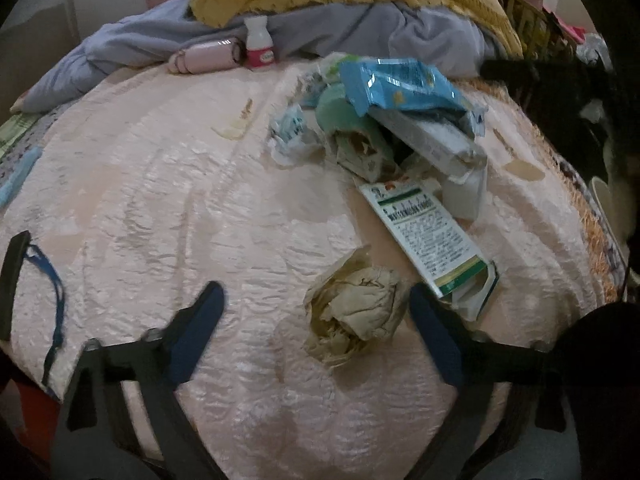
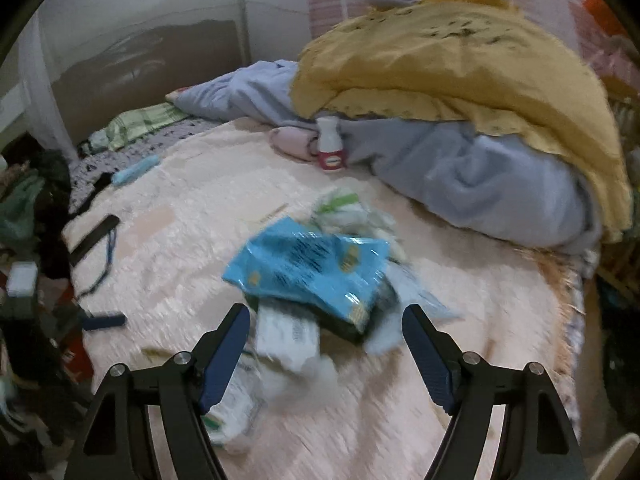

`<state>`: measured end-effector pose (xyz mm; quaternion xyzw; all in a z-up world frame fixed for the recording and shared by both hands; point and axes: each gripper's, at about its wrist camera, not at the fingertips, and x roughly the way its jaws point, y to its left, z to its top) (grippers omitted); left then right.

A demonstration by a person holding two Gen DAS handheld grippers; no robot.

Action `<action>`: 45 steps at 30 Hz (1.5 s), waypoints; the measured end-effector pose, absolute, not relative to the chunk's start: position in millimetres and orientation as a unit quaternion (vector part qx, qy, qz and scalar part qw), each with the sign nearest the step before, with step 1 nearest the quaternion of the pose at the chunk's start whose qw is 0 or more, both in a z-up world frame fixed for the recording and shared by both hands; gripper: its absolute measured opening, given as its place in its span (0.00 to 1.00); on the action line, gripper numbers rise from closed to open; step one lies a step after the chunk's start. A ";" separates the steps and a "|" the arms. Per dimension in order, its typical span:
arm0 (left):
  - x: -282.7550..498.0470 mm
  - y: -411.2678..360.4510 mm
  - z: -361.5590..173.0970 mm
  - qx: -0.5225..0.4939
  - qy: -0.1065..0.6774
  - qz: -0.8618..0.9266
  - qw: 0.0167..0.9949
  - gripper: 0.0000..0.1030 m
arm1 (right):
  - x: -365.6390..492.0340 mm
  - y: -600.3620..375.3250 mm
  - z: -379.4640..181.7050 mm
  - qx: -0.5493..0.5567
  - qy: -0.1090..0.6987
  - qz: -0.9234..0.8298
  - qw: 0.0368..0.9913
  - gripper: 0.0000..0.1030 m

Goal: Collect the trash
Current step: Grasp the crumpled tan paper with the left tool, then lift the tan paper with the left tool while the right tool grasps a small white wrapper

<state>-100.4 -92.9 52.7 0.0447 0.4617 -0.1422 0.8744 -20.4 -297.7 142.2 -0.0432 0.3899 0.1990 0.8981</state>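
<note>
Blurring hides the white boxes [image 2: 286, 334] under the crinkled blue foil wrapper [image 2: 312, 268]; both claws are spread, left claw [image 1: 316, 304] straddling a crumpled beige paper ball [image 1: 356, 316], right claw [image 2: 326, 318] grasping nothing.

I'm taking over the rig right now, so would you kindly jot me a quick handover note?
Left gripper: open, straddling the crumpled paper ball on the pink bedspread; nothing held.
Right gripper: open over the trash pile, blue wrapper on top; view blurred, nothing held.
Also in the pile: green-and-white box, white carton.
Done: nothing visibly collected.
Left: pick up the ball, then the pile.
</note>
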 end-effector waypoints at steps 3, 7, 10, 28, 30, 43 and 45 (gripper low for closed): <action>-91.6 -96.2 42.5 0.037 0.486 -0.173 0.856 0.45 | -5.7 -290.5 143.5 -0.033 0.386 0.202 0.899 0.75; -84.6 -93.6 43.7 0.020 0.491 -0.191 0.850 0.25 | 2.7 -284.8 141.3 -0.032 0.389 0.204 0.898 0.76; -75.4 -86.3 53.2 0.011 0.480 -0.174 0.860 0.23 | 2.6 -286.7 137.6 -0.030 0.396 0.203 0.895 0.76; -65.9 -26.0 70.4 -0.030 0.458 -0.089 0.884 0.22 | 76.6 -154.7 137.0 -0.056 0.470 0.269 0.839 0.55; -67.0 -23.5 70.1 -0.036 0.458 -0.093 0.883 0.22 | 98.1 -143.3 109.8 -0.068 0.508 0.242 0.824 0.54; -62.7 -23.9 67.1 -0.055 0.460 -0.105 0.880 0.22 | 106.8 -143.3 73.6 -0.078 0.545 0.247 0.798 0.16; -63.3 -25.7 70.0 -0.056 0.458 -0.106 0.881 0.22 | 93.2 -152.5 94.1 -0.059 0.525 0.266 0.806 0.16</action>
